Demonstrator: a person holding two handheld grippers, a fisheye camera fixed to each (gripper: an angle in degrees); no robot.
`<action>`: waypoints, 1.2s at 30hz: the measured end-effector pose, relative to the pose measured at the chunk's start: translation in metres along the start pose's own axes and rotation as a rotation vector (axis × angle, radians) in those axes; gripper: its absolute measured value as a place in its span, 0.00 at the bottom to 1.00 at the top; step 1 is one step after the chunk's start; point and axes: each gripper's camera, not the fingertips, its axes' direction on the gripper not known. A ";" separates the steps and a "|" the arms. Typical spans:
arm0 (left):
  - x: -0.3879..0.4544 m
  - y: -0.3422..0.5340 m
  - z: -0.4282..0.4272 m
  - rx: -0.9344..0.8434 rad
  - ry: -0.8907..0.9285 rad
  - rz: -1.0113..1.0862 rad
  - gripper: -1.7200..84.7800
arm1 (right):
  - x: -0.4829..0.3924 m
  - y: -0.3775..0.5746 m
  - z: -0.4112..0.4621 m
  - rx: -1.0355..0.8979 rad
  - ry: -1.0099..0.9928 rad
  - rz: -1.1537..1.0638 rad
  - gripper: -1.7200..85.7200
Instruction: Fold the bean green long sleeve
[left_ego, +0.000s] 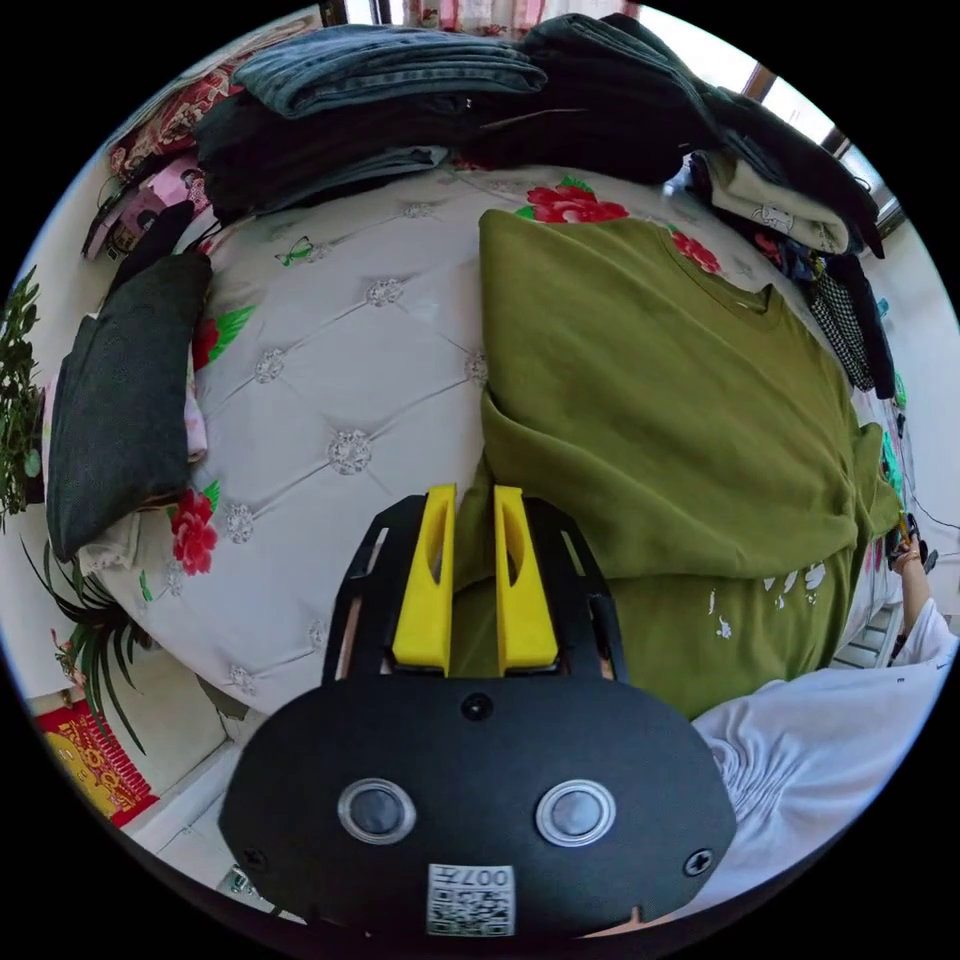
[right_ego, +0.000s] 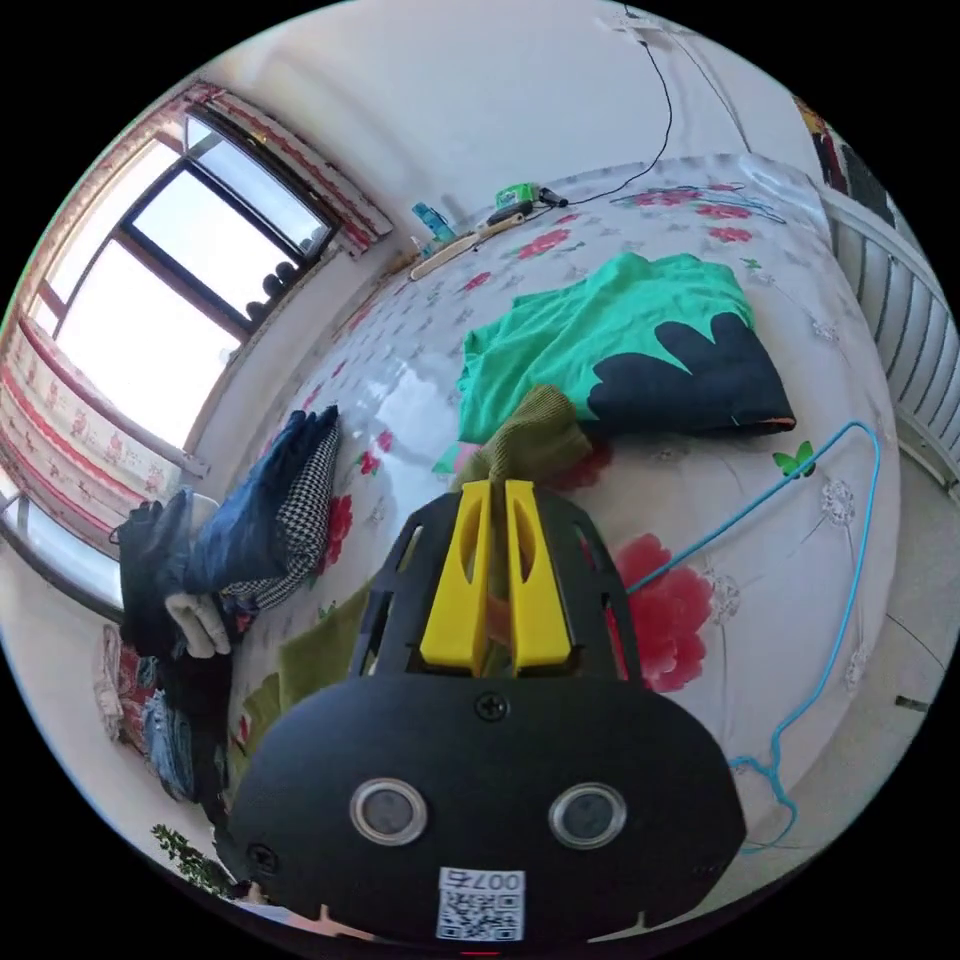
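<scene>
Your left hand-held gripper (left_ego: 474, 500) has its two yellow jaws pinched together on a fold of the bean green long sleeve (left_ego: 660, 400), near the garment's side edge. In the left gripper view the shirt lies spread on the bed (left_ego: 330, 400), on a white quilted cover printed with red flowers, its collar pointing toward the far side and a lower layer with small white print showing beneath the fold. A pile of dark folded clothes (left_ego: 420, 90) sits along the far edge of the bed, and a dark folded piece (left_ego: 125, 400) lies off to one side, well apart from the shirt. A white sleeve (left_ego: 830, 740) of yours shows at the edge of that view.

Your right hand-held gripper (right_ego: 492, 495) is likewise closed, both jaws pressing on a bunched end of the green shirt (right_ego: 535, 430) (it looks like a cuff, though you cannot be sure). Just beyond that bunch lies a bright teal garment (right_ego: 600, 330) with a dark patch, resting on the bed (right_ego: 780, 560). A thin blue hanger (right_ego: 850, 560) lies beside it on the cover, and a heap of clothes (right_ego: 260, 530) sits near the window (right_ego: 150, 310).
</scene>
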 end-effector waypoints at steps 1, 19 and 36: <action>-0.012 0.003 -0.004 0.006 0.018 -0.032 0.11 | -0.009 0.001 -0.004 0.010 -0.047 -0.026 0.03; -0.143 0.079 -0.088 0.196 0.271 -0.037 0.10 | -0.337 0.597 0.001 -0.838 -0.755 -1.293 0.09; -0.158 0.085 -0.113 0.134 0.324 0.084 0.04 | -0.433 0.686 0.179 -0.894 -0.558 -1.459 0.09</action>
